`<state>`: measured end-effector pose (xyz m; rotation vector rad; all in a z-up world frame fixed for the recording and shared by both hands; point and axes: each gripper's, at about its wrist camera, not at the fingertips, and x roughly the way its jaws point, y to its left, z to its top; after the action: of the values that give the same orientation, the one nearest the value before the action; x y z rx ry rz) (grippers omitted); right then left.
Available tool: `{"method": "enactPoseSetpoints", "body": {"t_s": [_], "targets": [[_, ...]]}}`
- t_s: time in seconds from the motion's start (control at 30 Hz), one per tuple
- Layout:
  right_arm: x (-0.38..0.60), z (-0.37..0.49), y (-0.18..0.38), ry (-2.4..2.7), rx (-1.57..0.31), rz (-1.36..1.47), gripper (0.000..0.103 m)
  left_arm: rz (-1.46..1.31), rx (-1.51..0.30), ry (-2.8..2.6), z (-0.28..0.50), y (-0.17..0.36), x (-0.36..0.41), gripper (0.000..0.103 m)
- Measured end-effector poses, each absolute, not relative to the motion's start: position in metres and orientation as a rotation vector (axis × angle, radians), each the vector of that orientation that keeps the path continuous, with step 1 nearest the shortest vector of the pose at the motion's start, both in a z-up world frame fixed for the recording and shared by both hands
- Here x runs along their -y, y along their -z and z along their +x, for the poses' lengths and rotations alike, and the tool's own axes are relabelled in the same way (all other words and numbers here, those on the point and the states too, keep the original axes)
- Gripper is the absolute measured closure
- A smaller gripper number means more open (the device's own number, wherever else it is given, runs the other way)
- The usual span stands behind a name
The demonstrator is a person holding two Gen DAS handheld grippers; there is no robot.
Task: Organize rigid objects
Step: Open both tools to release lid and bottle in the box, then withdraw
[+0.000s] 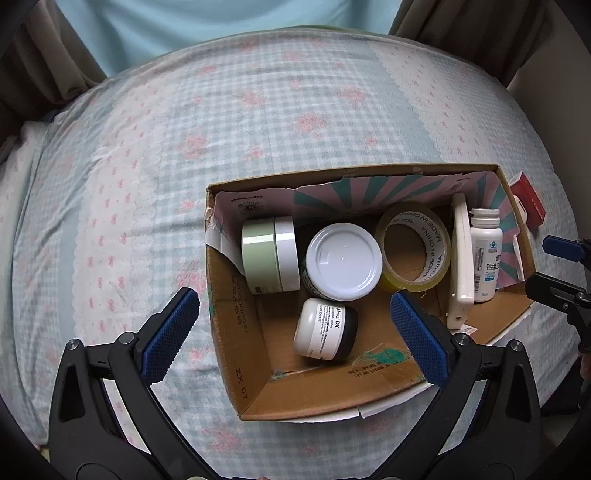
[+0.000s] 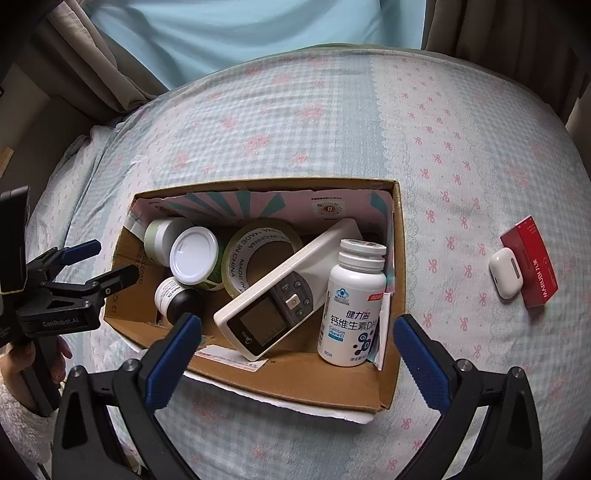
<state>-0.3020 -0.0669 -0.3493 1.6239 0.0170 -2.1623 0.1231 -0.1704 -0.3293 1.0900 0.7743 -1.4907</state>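
Observation:
A cardboard box (image 1: 255, 402) (image 2: 397, 258) sits on the bed. It holds a pale green jar (image 1: 267, 254), a white-lidded jar (image 1: 343, 262) (image 2: 194, 254), a small black-and-white jar (image 1: 327, 334) (image 2: 173, 295), a tape roll (image 1: 413, 247) (image 2: 258, 251), a white remote (image 1: 460, 258) (image 2: 280, 295) and a white pill bottle (image 1: 485, 251) (image 2: 352, 302). A white earbud case (image 2: 505, 272) and a red box (image 2: 532, 269) (image 1: 526, 201) lie on the bed right of the box. My left gripper (image 1: 295, 332) is open and empty above the box. My right gripper (image 2: 295, 350) is open and empty over the box's near edge.
The bed has a blue checked sheet (image 1: 184, 147) (image 2: 295, 129) with pink flowers. Curtains (image 2: 103, 66) and a pale blue wall (image 1: 221, 29) stand behind it. The right gripper shows at the right edge of the left wrist view (image 1: 561, 280); the left gripper shows at the left of the right wrist view (image 2: 74, 273).

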Motion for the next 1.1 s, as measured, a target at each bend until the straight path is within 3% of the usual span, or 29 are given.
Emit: {"method": "enactPoseSetpoints", "body": {"t_s": [0.57, 1.1], "targets": [[0.022, -0.287, 0.258, 2.296, -0.093, 1.572, 0.0, 0.987, -0.754, 1.458, 0.089, 0.247, 0.12, 0.0], [-0.129, -0.321, 0.245, 2.228, -0.313, 1.491, 0.0, 0.914, -0.687, 1.421, -0.061, 0.233, 0.065, 0.0]]}}
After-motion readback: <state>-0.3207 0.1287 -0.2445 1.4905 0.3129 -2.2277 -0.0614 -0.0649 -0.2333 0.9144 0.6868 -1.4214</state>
